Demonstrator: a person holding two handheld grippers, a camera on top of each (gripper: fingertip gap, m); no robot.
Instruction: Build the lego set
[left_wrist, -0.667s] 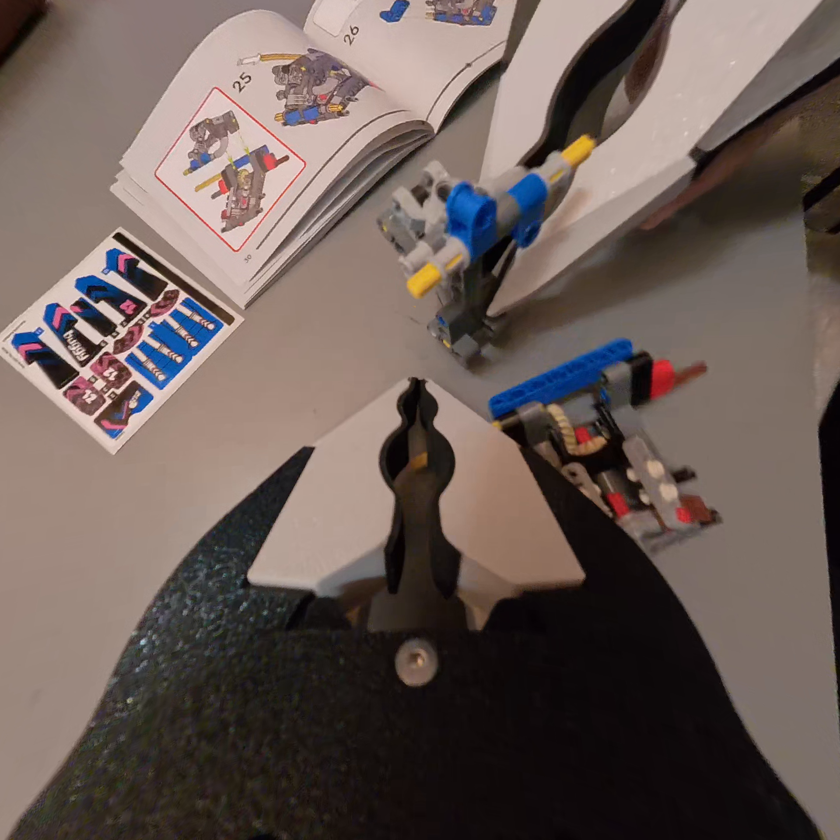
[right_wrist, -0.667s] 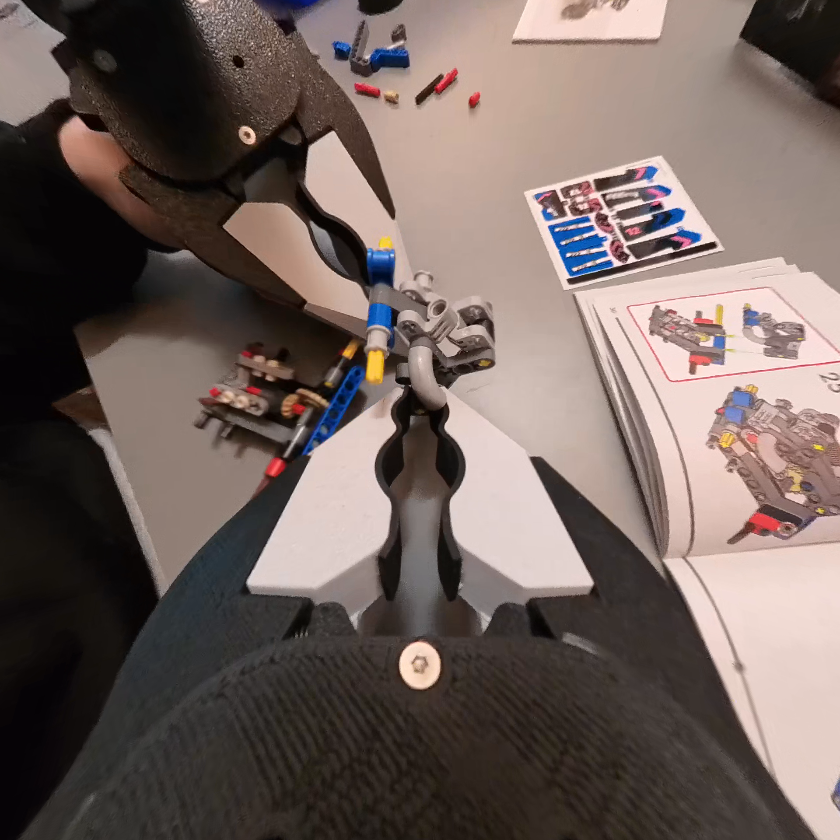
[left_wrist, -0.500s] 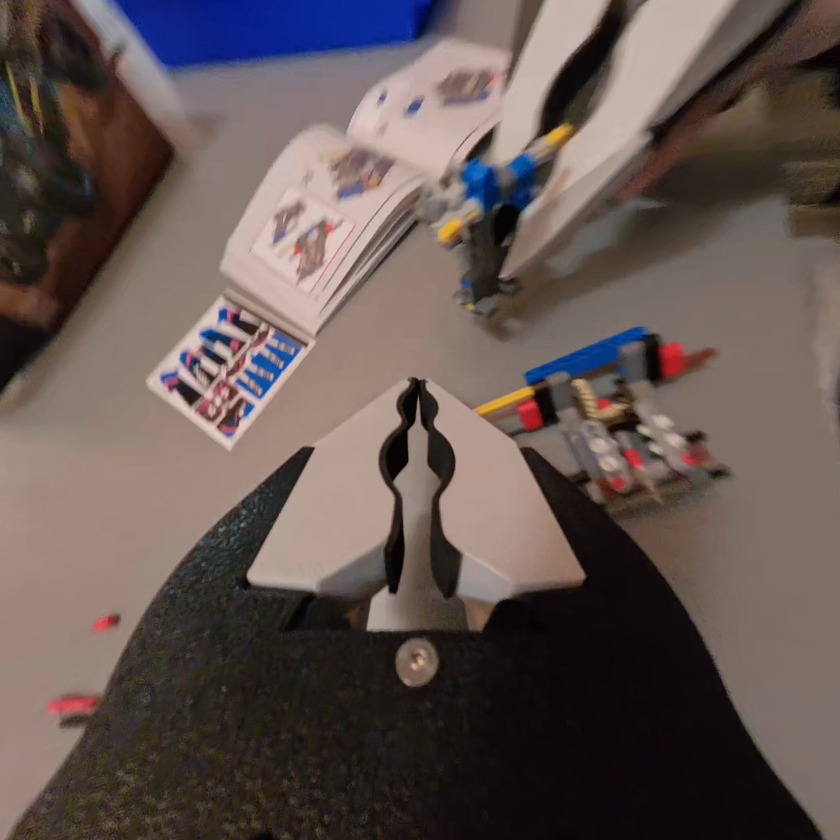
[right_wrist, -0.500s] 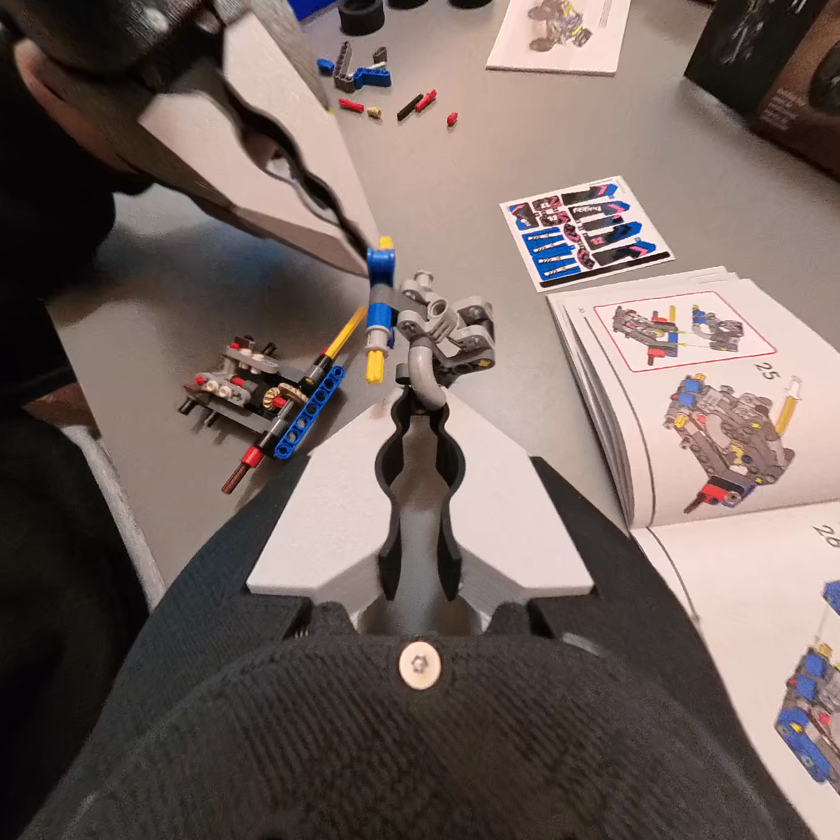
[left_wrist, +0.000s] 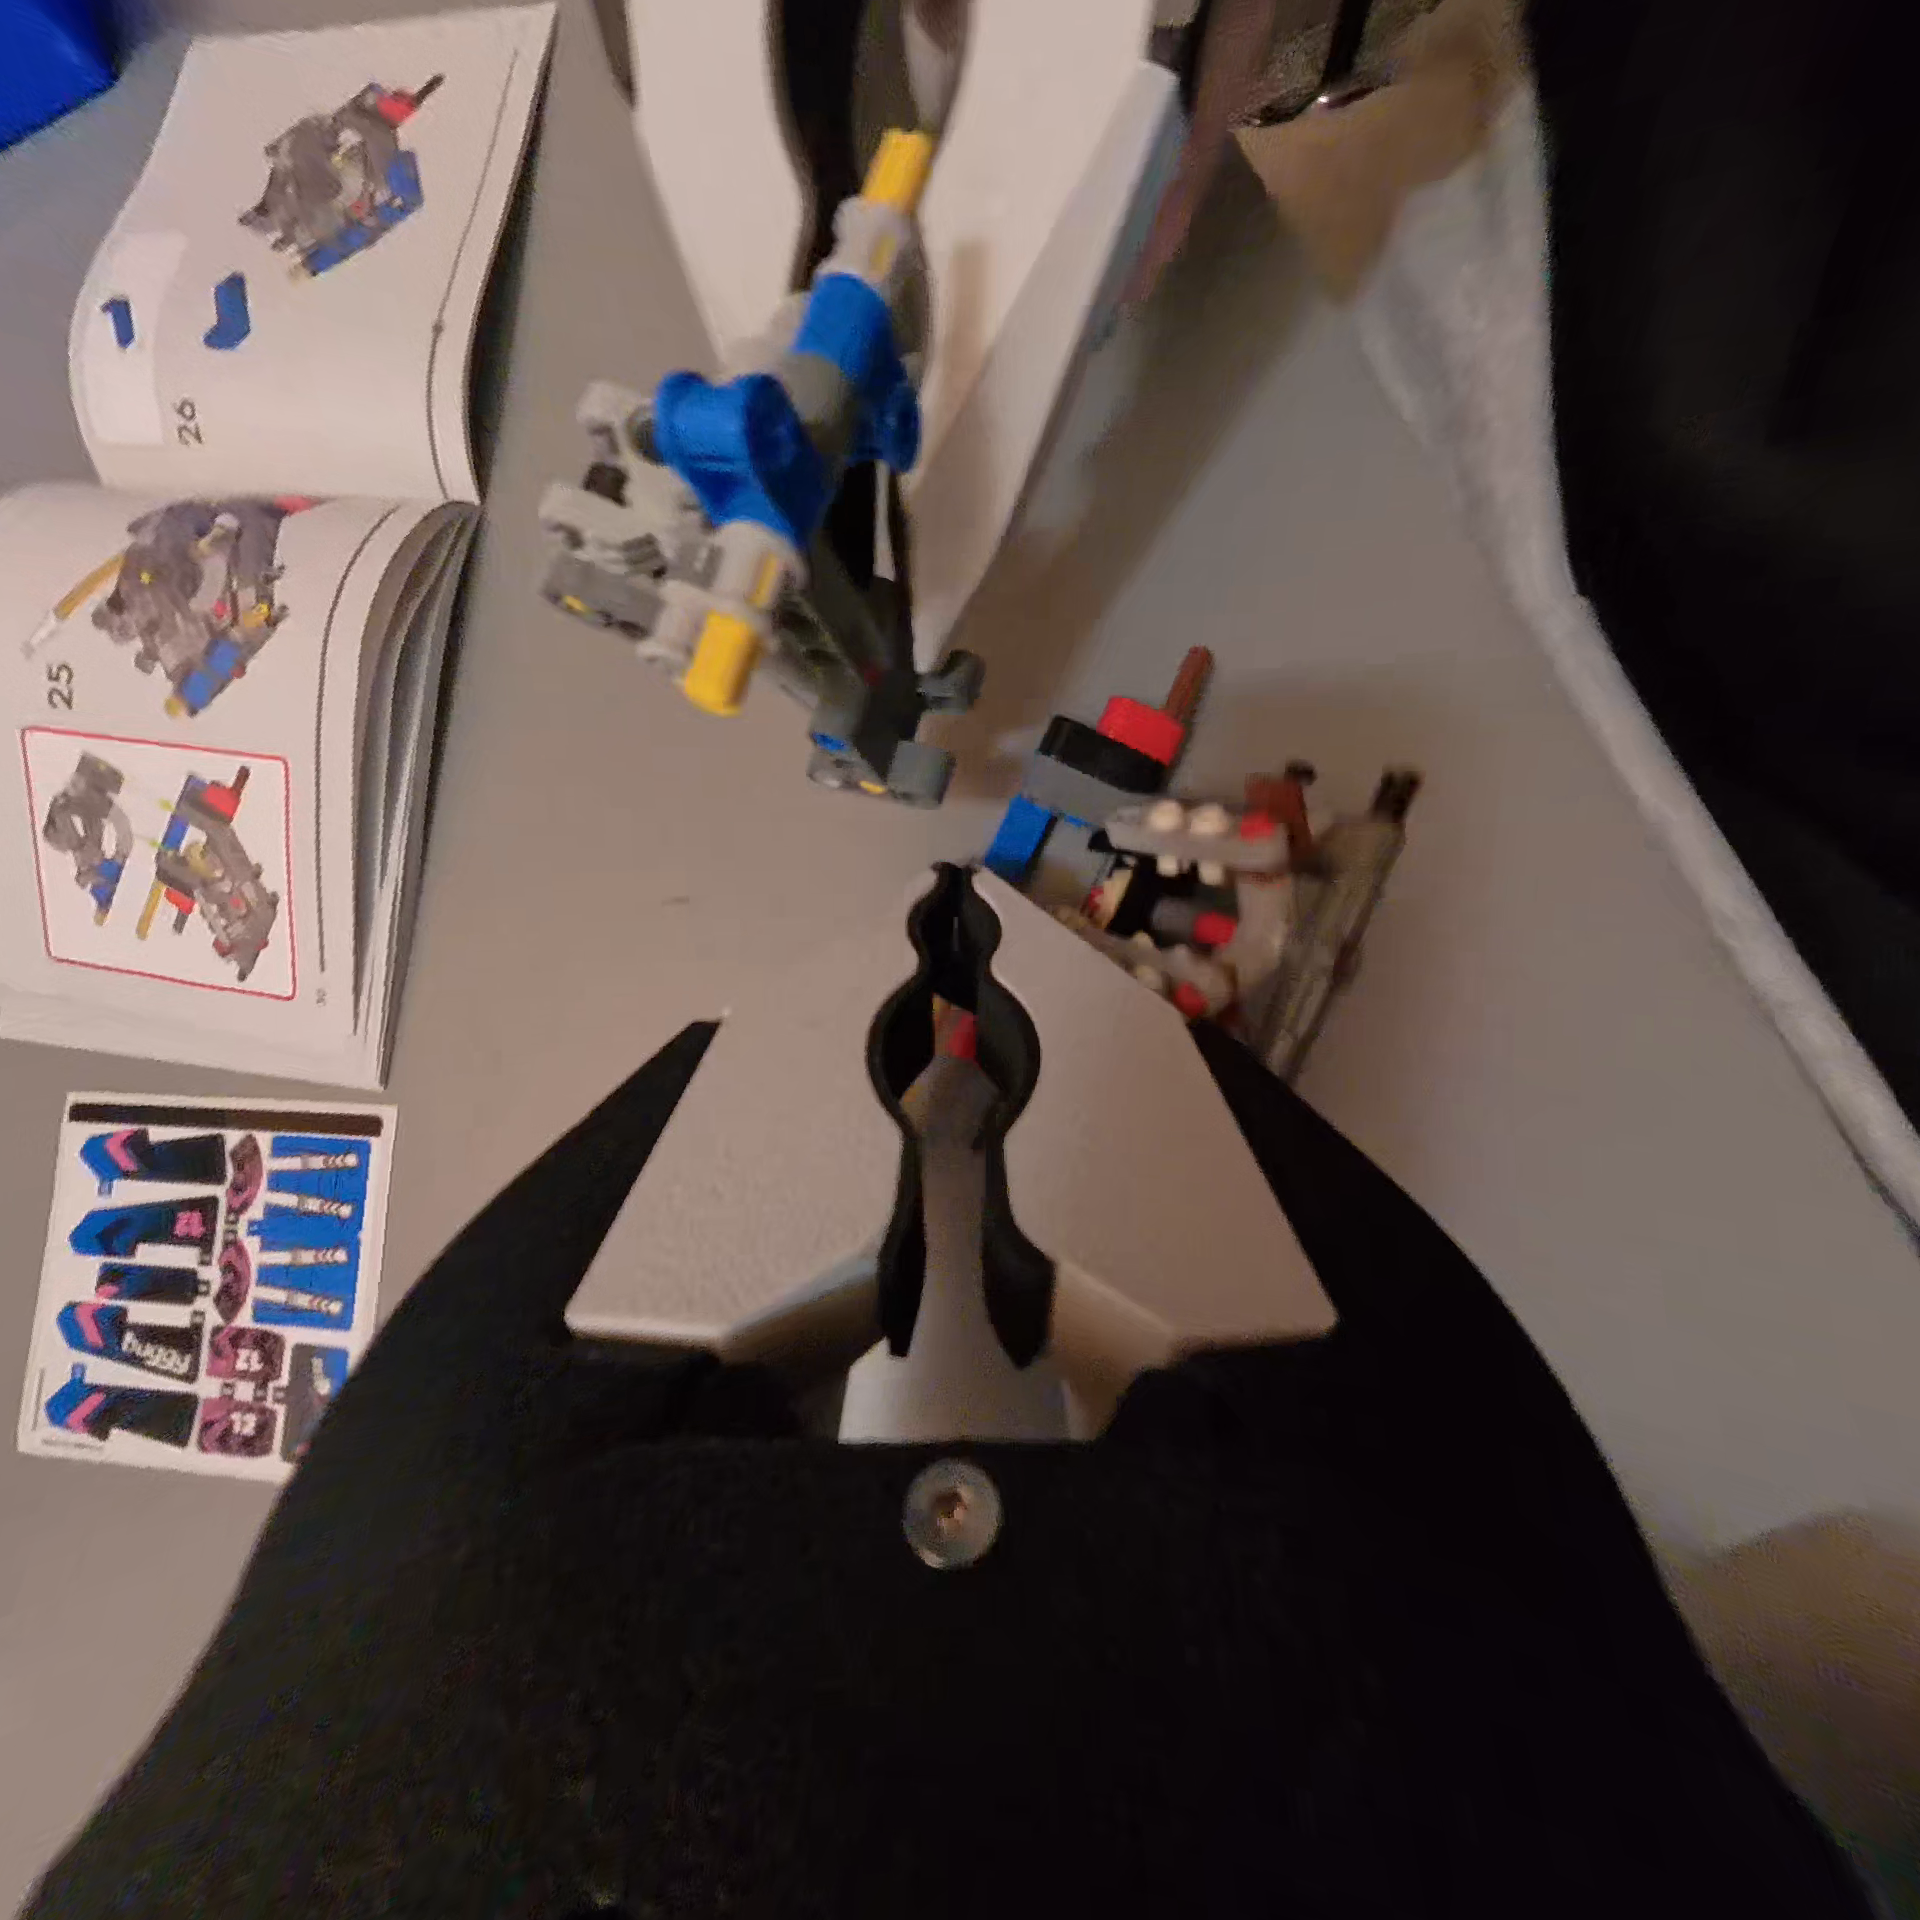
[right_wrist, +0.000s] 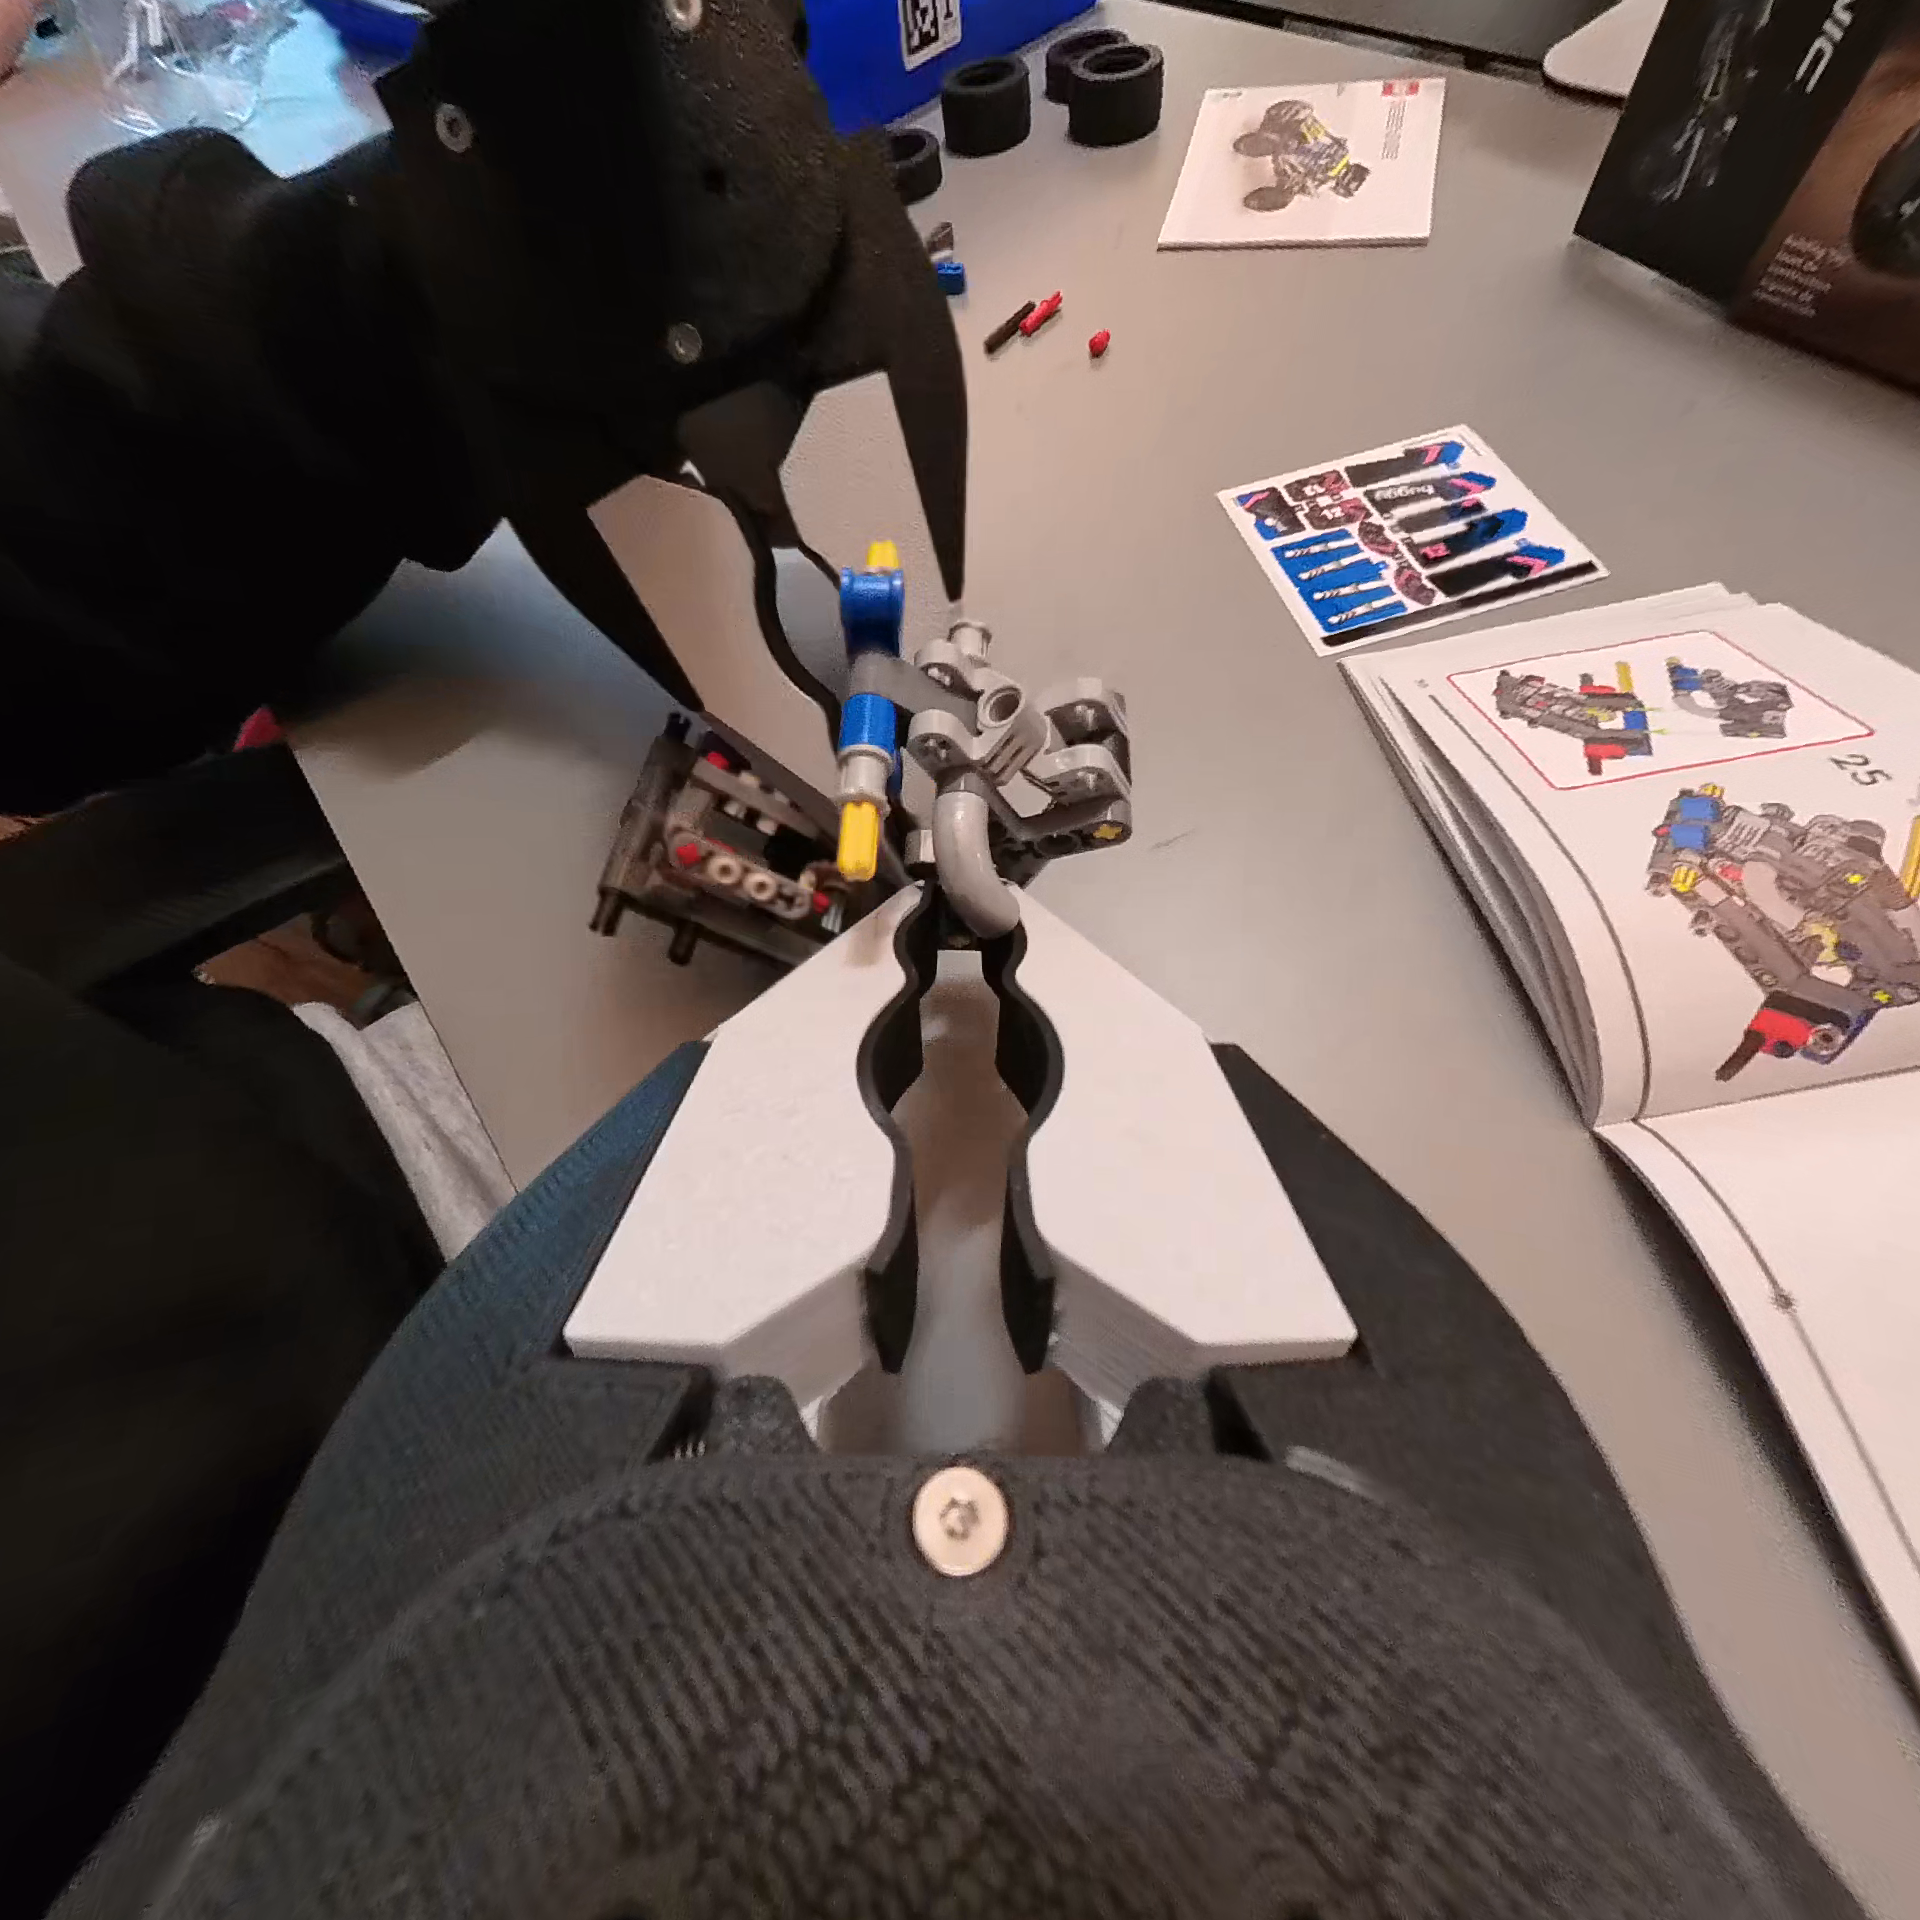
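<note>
Your right gripper (right_wrist: 956, 920) was clamped on the grey-and-blue sub-assembly (right_wrist: 987, 748), fingers pinched on its curved light-grey piece (right_wrist: 971, 862), holding it in the air just above the desk (right_wrist: 1299, 935). Your left gripper (left_wrist: 951, 883) had its fingers nearly together. Something small, red and yellow, showed in the gap further back, but I couldn't tell if it was gripped or just seen through. It sat right beside the chassis module (left_wrist: 1174, 883), which lay on the desk near the edge.

Handling, as I judged it:
- The sub-assembly was light, hard plastic, stiff per part, but the pin-and-axle joints could pivot or pop under side load.
- The curved piece was a poor handle: round, smooth, one joint from the mass. It was likely to swivel.
- A better hold would have been the dark-grey beam body, flat faces across the fingers.
- The yellow axle (left_wrist: 717, 649) with blue connectors (left_wrist: 769, 436) stuck out. You should not have levered on it.
- The chassis module was heavier and blocky. Its blue beam (left_wrist: 1023, 836) looked the safest grip.

The instruction booklet (right_wrist: 1714, 831) lay open, with the sticker sheet (right_wrist: 1413, 540) beside it.
</note>
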